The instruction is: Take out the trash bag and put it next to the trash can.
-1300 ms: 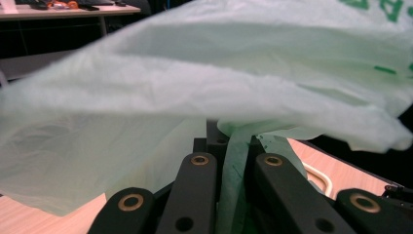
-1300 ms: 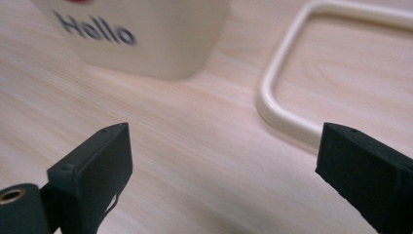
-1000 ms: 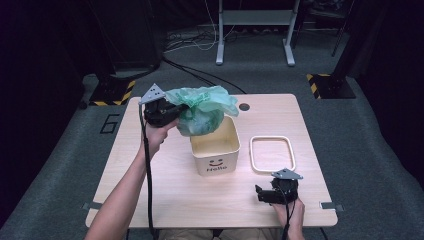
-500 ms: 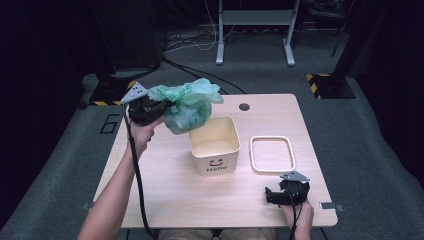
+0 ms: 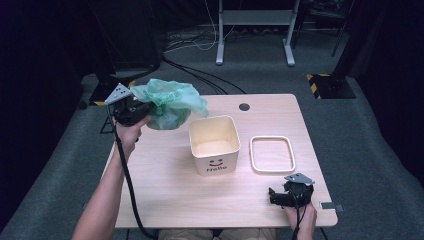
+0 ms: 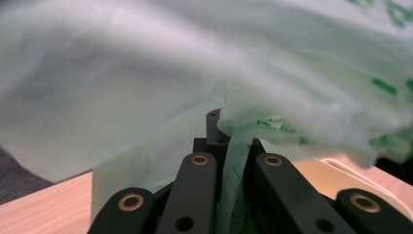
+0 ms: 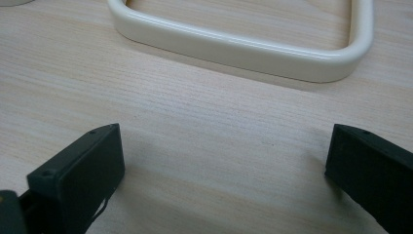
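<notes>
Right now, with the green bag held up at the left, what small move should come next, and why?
Probably carry the green bag farther left, away from the bin. The left gripper is shut on it, it hangs clear of the bin, and the right gripper rests open near the ring.

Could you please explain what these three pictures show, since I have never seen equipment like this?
A person sits at a wooden table and holds a two-jaw tool in each hand. The wide picture comes from a fixed camera above the table. The other two come from small cameras riding on the tools, each looking along its own black jaws.

The left hand-held gripper is shut on a crumpled green plastic bag, held up over the table's far left corner; in its own view the bag spreads across most of the picture, with film pinched between the jaws.

The right hand-held gripper rests low near the front right edge, jaws open with nothing between them.

On the table stand a cream square bin with a smiley face and, beside it, a cream square ring, lying flat.
</notes>
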### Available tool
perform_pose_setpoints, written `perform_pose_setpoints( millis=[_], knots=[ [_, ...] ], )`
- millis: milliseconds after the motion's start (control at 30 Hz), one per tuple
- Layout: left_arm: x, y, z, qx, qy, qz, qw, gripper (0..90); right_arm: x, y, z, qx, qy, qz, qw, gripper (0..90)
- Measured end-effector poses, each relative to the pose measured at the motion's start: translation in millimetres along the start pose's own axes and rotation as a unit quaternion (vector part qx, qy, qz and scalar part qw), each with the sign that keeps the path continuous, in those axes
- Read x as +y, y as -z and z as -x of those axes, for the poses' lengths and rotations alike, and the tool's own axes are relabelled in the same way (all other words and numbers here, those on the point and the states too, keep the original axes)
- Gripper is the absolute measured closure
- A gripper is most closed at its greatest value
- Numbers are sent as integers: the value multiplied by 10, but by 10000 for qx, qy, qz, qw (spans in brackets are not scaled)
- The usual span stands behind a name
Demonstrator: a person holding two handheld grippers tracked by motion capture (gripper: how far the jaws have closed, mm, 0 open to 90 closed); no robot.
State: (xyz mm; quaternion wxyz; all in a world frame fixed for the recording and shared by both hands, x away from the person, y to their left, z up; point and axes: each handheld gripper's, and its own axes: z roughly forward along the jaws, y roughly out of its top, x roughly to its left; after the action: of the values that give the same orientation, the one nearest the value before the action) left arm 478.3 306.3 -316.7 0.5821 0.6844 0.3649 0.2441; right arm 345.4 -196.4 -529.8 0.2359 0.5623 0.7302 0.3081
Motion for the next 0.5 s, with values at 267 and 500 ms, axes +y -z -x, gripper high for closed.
perform_pose_setpoints(
  millis=[267,500],
  knots=[
    [-135,115,-214,285,214,-34,9994,899,-2,0,2,-19,2,2,10000,0],
    [-241,177,-363,479,340,-94,9982,899,0,-2,2,-32,-8,7,10000,1]
  ],
)
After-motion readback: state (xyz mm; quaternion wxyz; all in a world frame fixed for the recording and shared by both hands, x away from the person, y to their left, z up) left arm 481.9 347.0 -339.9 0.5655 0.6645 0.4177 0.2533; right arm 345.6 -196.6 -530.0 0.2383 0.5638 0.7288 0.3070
